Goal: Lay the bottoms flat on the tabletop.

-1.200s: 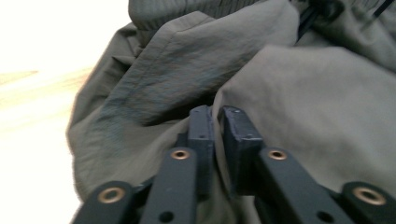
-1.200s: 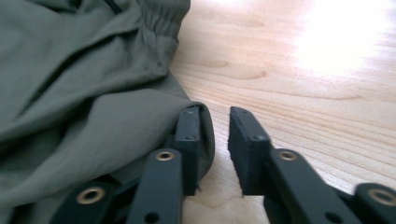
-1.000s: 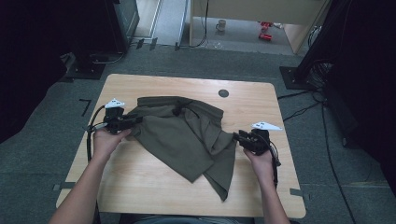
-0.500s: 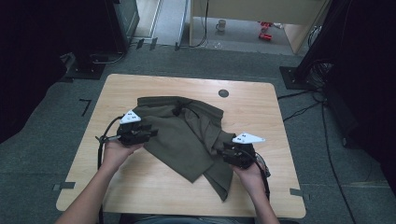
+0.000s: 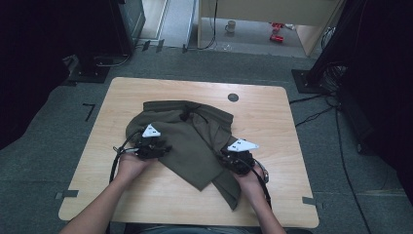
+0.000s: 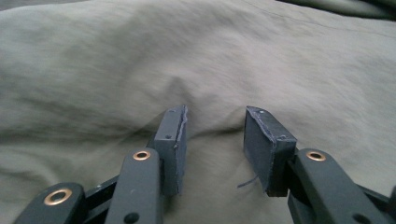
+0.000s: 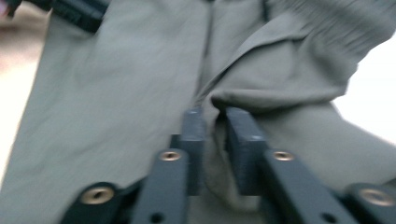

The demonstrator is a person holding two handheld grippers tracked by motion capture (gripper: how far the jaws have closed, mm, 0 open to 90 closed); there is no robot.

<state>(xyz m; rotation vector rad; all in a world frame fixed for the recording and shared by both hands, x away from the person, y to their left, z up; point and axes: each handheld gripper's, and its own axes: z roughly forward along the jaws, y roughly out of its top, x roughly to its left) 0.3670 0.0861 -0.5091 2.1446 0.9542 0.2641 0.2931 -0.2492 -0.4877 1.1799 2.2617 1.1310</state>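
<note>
An olive green garment (image 5: 190, 141) lies crumpled in the middle of the wooden table (image 5: 277, 126). My left gripper (image 5: 152, 145) rests on its left side. In the left gripper view the cloth (image 6: 187, 56) puckers into a low ridge between the jaws of my left gripper (image 6: 215, 135); they have just been closing but still stand apart. My right gripper (image 5: 238, 158) sits on the garment's right edge. In the right gripper view a fold of the cloth (image 7: 116, 93) is pinched in my right gripper (image 7: 215, 126), whose jaws have just been closing.
A black round grommet (image 5: 233, 97) sits in the tabletop behind the garment. Black cables (image 5: 117, 161) trail from both grippers toward the person. Dark stands (image 5: 92, 73) and cables (image 5: 316, 112) lie on the grey floor around the table.
Both hands have moved inward over the garment, the left to the right and nearer, the right to the left. The right jaws have narrowed onto a fold. The cloth's left side is bunched in.
</note>
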